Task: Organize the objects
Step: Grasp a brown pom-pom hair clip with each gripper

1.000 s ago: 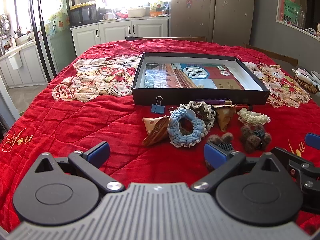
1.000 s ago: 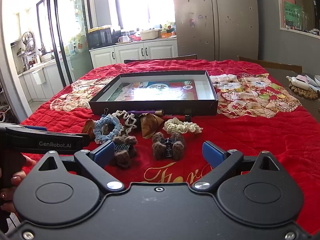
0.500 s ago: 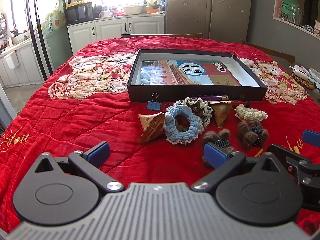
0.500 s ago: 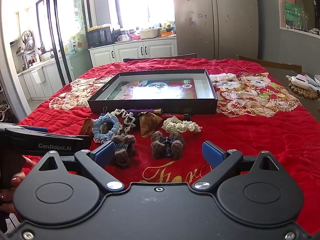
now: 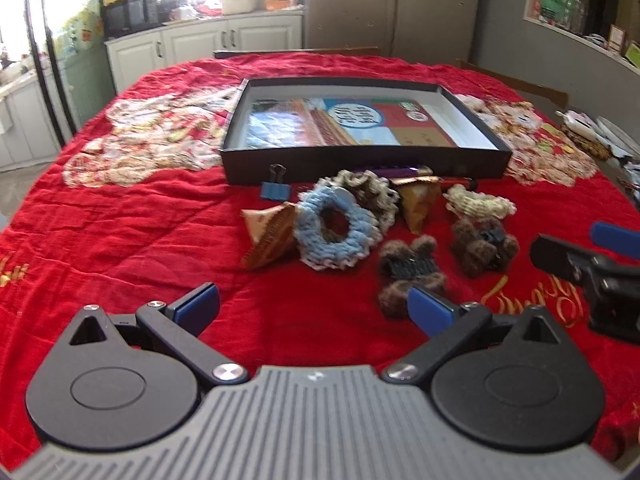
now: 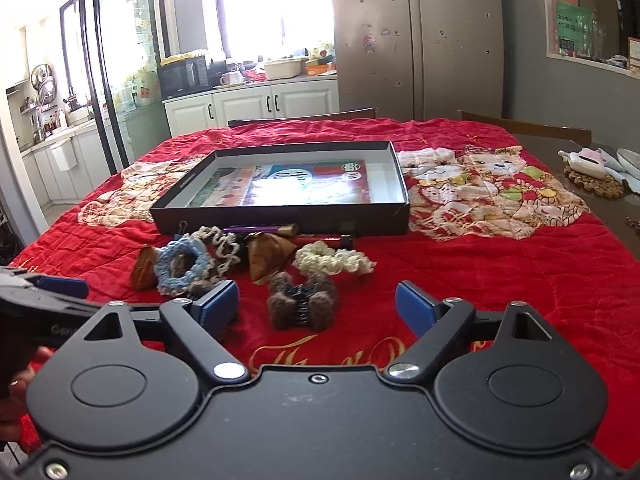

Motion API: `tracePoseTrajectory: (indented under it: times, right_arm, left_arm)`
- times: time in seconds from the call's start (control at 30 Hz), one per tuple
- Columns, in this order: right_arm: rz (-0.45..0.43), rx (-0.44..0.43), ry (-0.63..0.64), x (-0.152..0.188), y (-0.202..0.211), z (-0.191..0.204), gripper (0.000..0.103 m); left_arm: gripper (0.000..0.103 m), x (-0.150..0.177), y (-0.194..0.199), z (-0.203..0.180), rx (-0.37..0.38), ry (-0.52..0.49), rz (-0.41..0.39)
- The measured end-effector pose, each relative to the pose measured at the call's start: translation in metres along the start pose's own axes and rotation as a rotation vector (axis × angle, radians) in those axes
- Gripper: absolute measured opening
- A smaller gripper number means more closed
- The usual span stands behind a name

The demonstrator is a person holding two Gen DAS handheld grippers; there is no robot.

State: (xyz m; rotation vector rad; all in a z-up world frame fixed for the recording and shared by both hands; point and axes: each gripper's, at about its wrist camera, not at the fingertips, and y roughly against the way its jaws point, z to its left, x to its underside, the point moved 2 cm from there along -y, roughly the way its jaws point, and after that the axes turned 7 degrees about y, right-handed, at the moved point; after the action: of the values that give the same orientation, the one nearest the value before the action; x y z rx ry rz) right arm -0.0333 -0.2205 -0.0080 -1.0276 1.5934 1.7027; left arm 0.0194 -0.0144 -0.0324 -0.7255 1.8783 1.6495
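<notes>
While our right gripper (image 6: 316, 306) narrows its spread jaws around nothing yet, we judge the first pick in hand: low-centre clip (image 6: 302, 306). Next: advance, pinch, carry to box (image 6: 280, 222) at mid-frame. Left gripper (image 5: 314, 308): spread, empty. Count: clips 2; scrunchies 3; pouches 2; binder clip (image 5: 273, 190) 1.

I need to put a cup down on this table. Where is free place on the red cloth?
Free: the red quilted cloth right of the cream crochet scrunchie, and left of the blue binder clip. Crowded: the strip before the shallow black box, among scrunchies and the brown furry hair claw.
</notes>
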Motion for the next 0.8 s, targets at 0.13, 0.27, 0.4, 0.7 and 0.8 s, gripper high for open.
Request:
tracePoseTrajectory:
  times: [0.13,0.27,0.4,0.7,0.8]
  right_arm:
    - [0.01,-0.009,0.023,-0.002,-0.009,-0.007,0.079]
    - [0.034,-0.048,0.036,-0.001,-0.022,-0.013,0.077]
    - [0.062,-0.099,0.024,0.001,-0.036,-0.014,0.074]
    - [0.129,-0.142,0.036,0.001,-0.07,-0.006,0.066]
    - [0.144,-0.156,0.016,0.0,-0.078,-0.007,0.053]
  left_arm:
    - [0.103,0.004,-0.007,-0.006,0.07,-0.023,0.023]
    - [0.101,0.01,-0.011,-0.017,0.145,-0.08,0.022]
    - [0.09,0.012,-0.021,-0.026,0.186,-0.105,0.038]
    - [0.08,0.007,-0.038,-0.026,0.231,-0.051,0.032]
    - [0.073,0.006,-0.039,-0.026,0.234,-0.048,0.031]
